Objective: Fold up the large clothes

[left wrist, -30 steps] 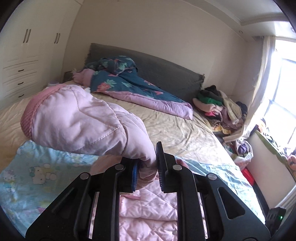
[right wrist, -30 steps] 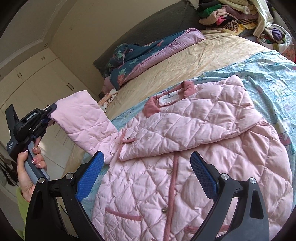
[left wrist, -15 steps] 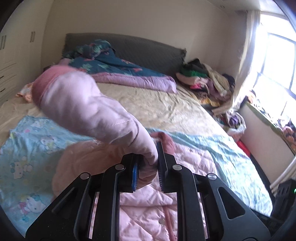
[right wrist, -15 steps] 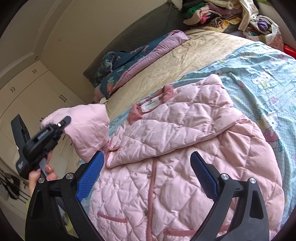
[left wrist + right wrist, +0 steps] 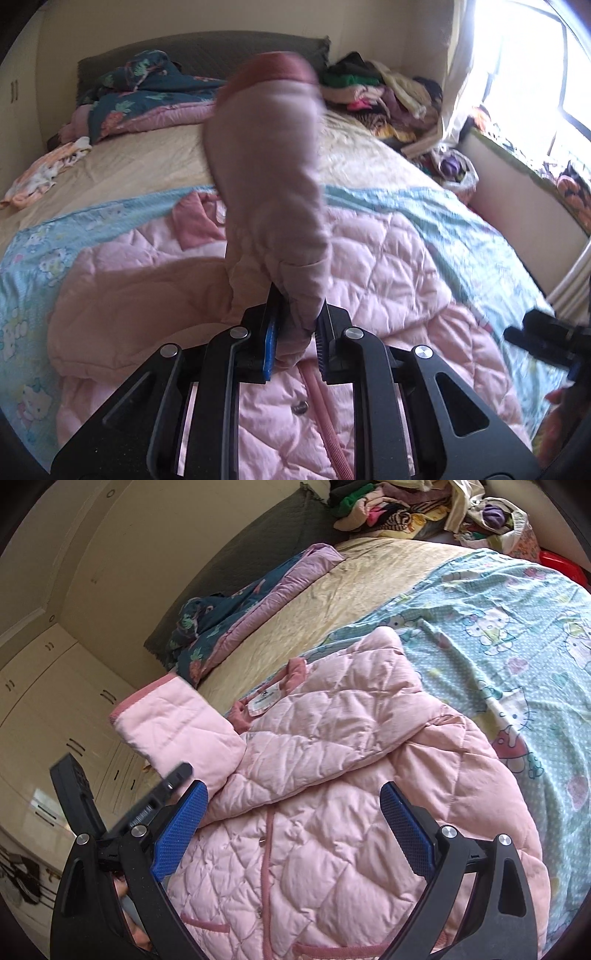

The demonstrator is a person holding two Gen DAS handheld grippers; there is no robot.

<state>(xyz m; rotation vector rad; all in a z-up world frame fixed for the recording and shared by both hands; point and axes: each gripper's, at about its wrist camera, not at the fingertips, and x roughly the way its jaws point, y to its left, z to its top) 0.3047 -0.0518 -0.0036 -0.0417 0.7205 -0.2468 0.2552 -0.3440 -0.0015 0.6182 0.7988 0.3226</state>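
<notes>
Jaws first: left gripper (image 5: 293, 341) is clenched on the sleeve (image 5: 266, 177) of the pink quilted jacket (image 5: 332, 812), pinching fabric partway along its length, w/ the darker ribbed cuff (image 5: 275, 70) sticking up past the pads. Right gripper (image 5: 291, 830) is released, jaws wide, nothing between them, hovering over the jacket's front.

Jacket lies front-up on the blue cartoon-print sheet (image 5: 498, 627), across the near part of the bed (image 5: 155, 162). 1 sleeve looks already folded in across the chest; the 2nd is the one held up in the air.

Step in hand, as I read it: sleeve fold, 2nd side. Next move prob. needs the held sleeve carried across and laid flat over the chest, cuff pointing inward, then let go. Right gripper could pin the body so it doesn't drag.

Around: teal floral quilt (image 5: 147, 92) bunched by the dark headboard (image 5: 207, 48), a heap of mixed clothes (image 5: 376, 92) in the far corner by the window, a small printed cloth (image 5: 44, 173) at the bed's far-left edge. All well apart from the jacket; nothing blocks the fold. Puffy padding may spring back, tho.
</notes>
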